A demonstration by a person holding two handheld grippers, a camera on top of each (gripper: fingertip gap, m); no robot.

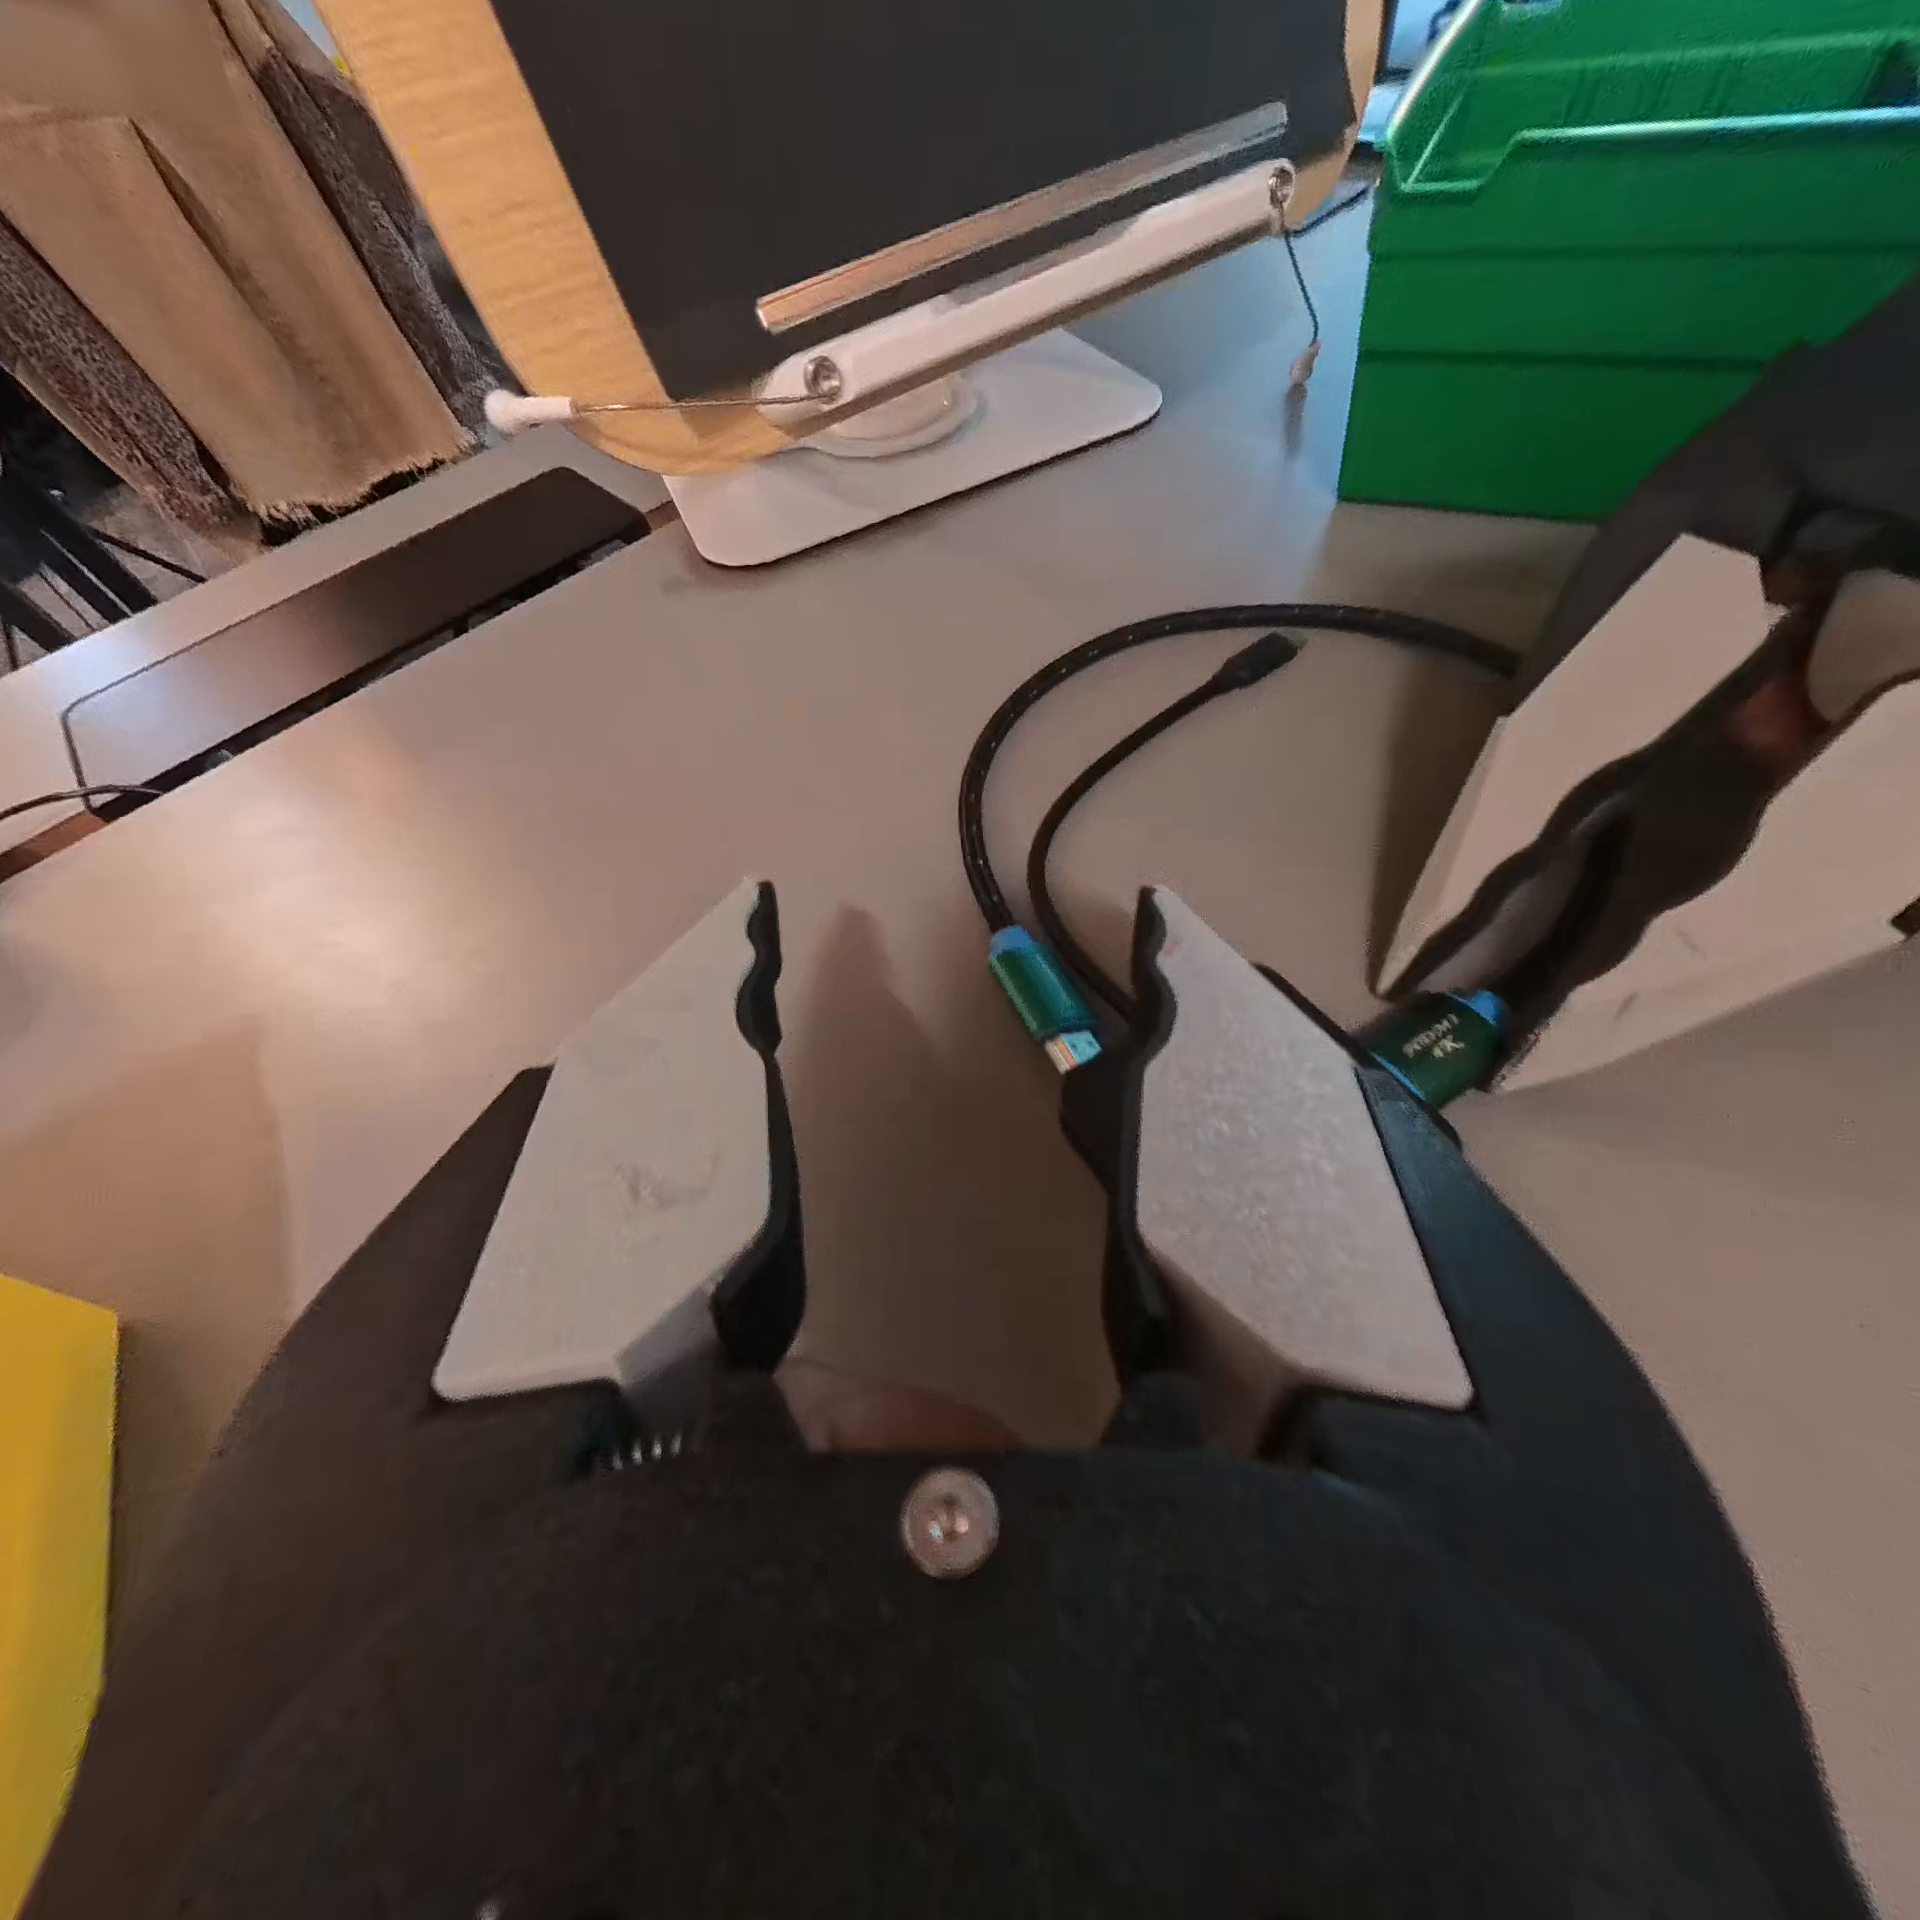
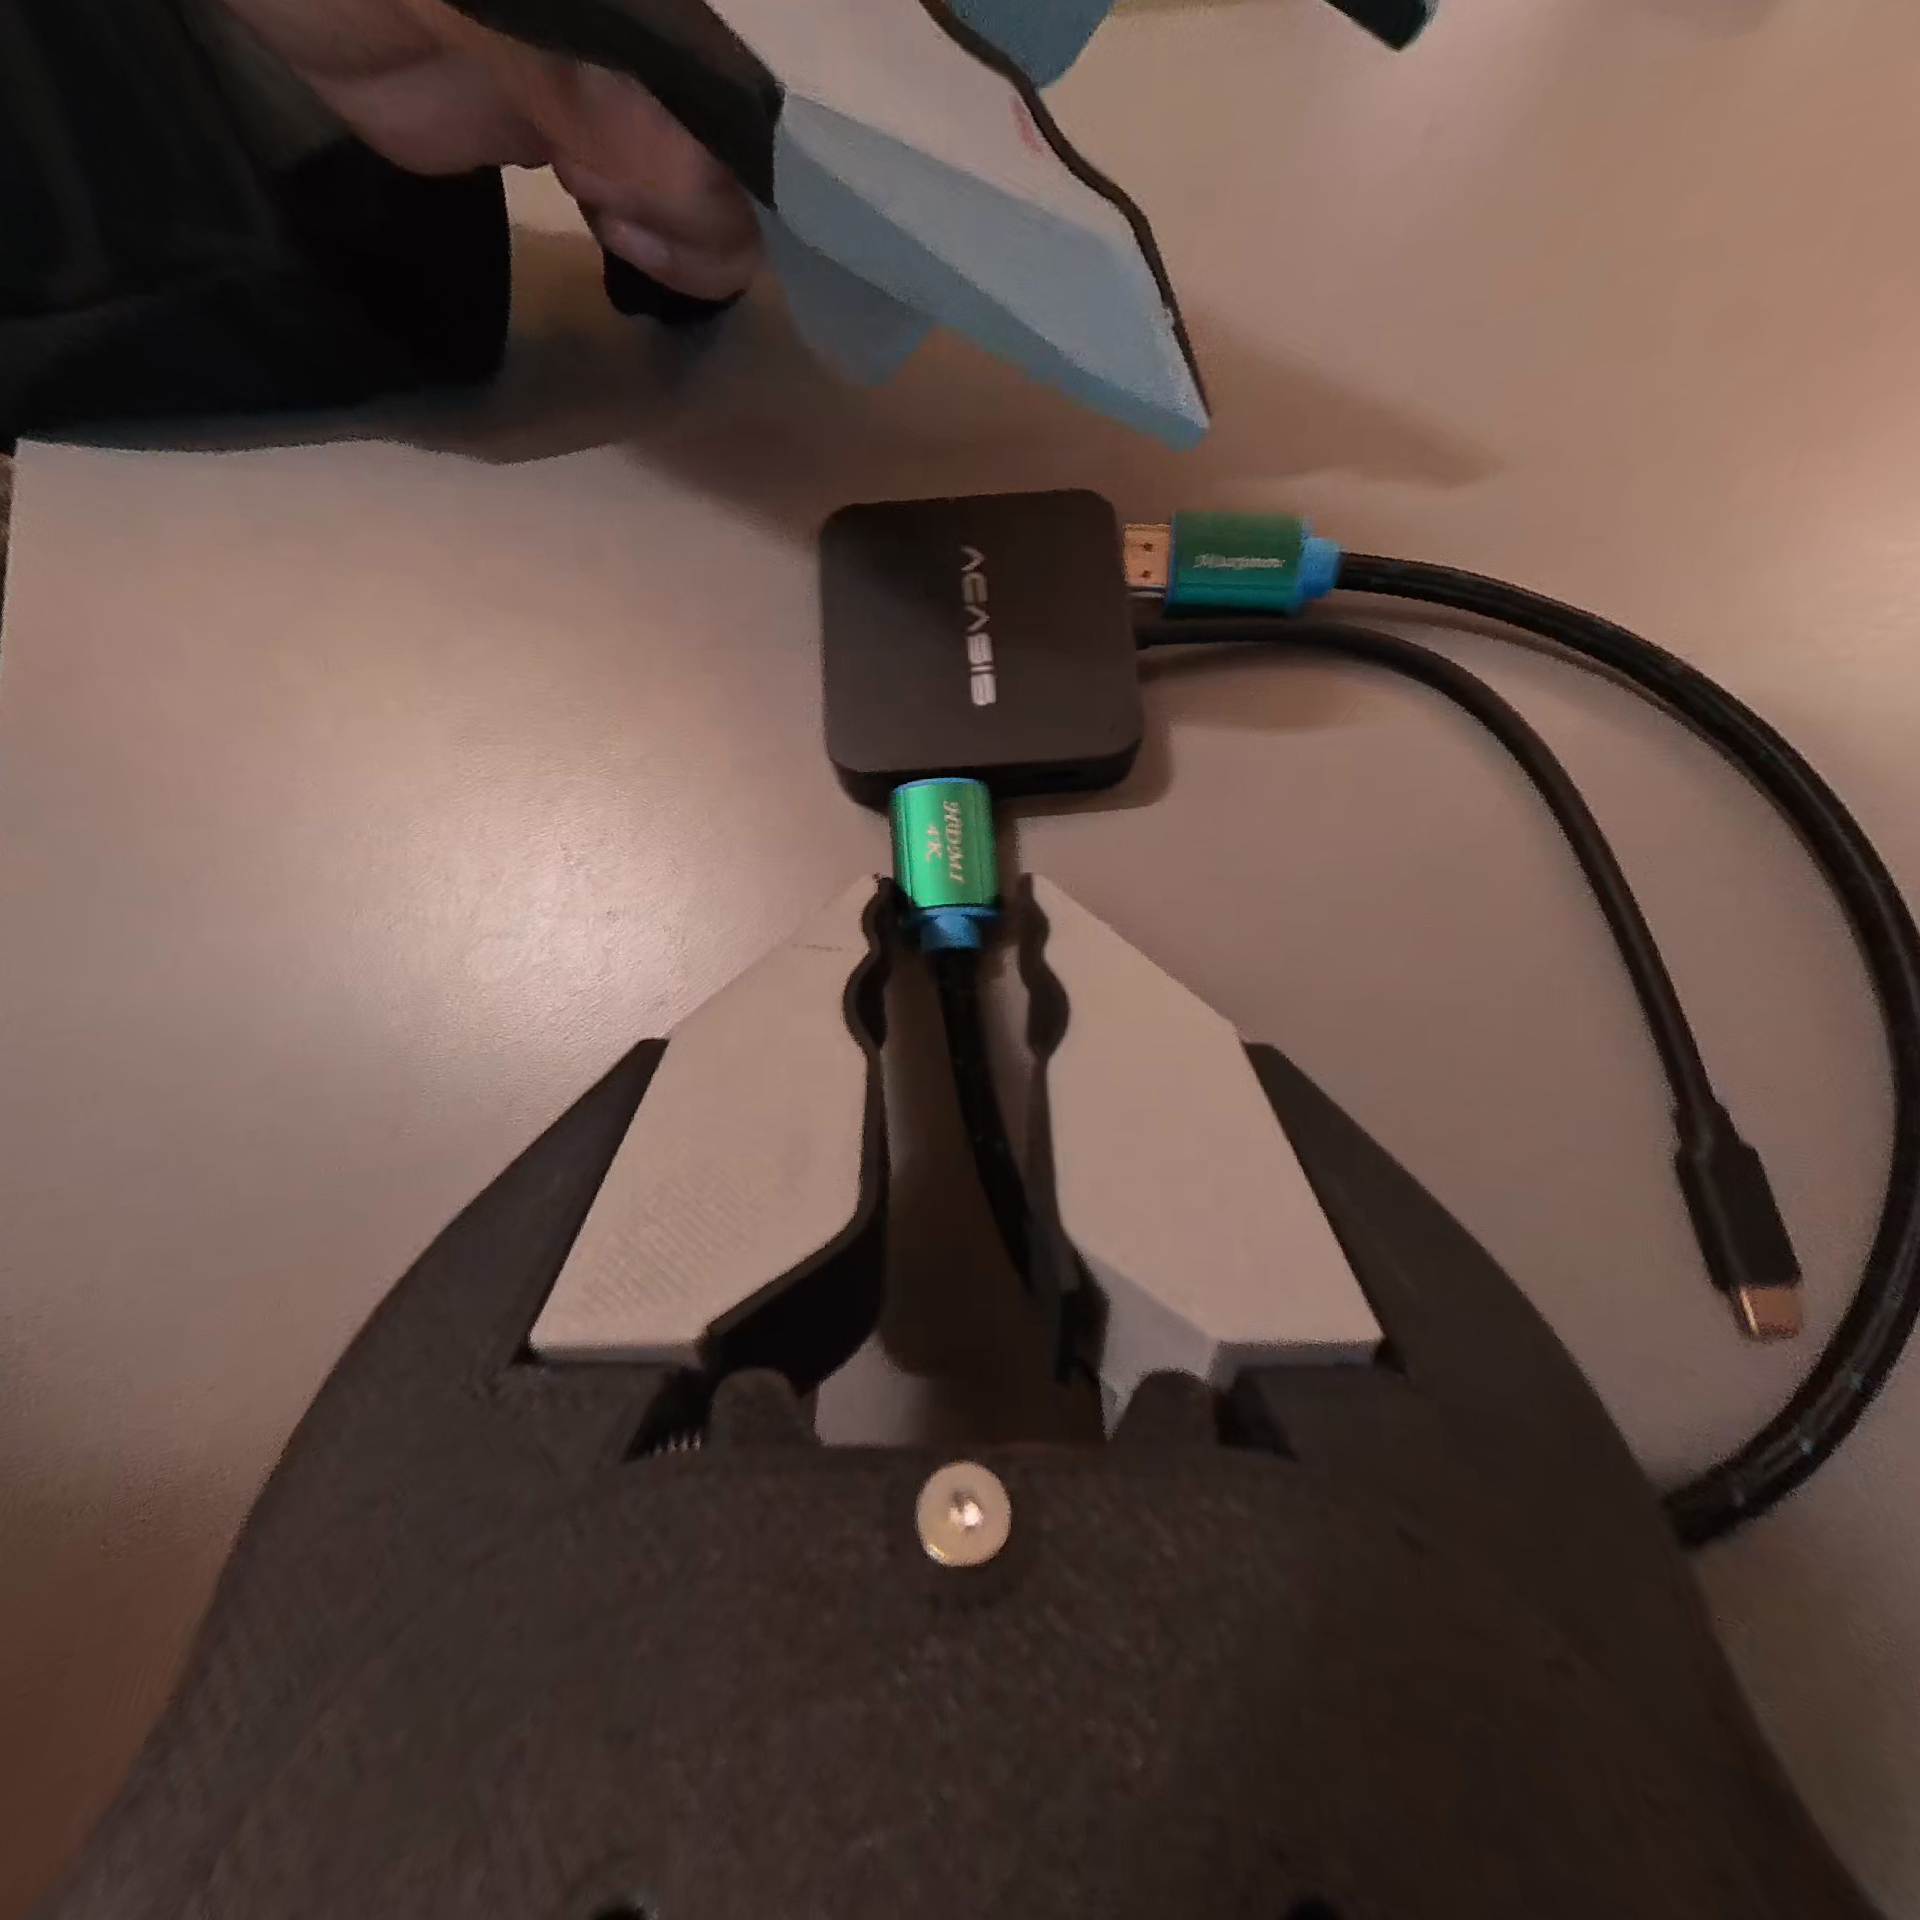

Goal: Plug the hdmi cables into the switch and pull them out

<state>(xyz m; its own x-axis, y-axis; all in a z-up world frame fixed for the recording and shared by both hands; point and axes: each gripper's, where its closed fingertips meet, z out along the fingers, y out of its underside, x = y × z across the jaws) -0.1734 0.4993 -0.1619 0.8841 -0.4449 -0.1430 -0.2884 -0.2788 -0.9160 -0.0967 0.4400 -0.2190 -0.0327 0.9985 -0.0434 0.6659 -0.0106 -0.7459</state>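
A black switch (image 2: 977, 644) lies flat on the grey table. One green HDMI plug (image 2: 940, 857) sits in its near port. My right gripper (image 2: 956, 899) is shut on that plug's blue collar, and the cable runs back between the fingers. It also shows in the left wrist view (image 1: 1439, 1044). A second green HDMI plug (image 2: 1236, 566) lies beside the switch with its metal tip bare and outside the port; it also shows in the left wrist view (image 1: 1039, 987). My left gripper (image 1: 956, 914) is open and empty, hovering just left of that plug.
A thin black cable from the switch ends in a small loose connector (image 2: 1745, 1247). A screen on a white stand (image 1: 935, 436) stands at the back, green crates (image 1: 1610, 312) at the back right, a yellow object (image 1: 52, 1558) at the near left.
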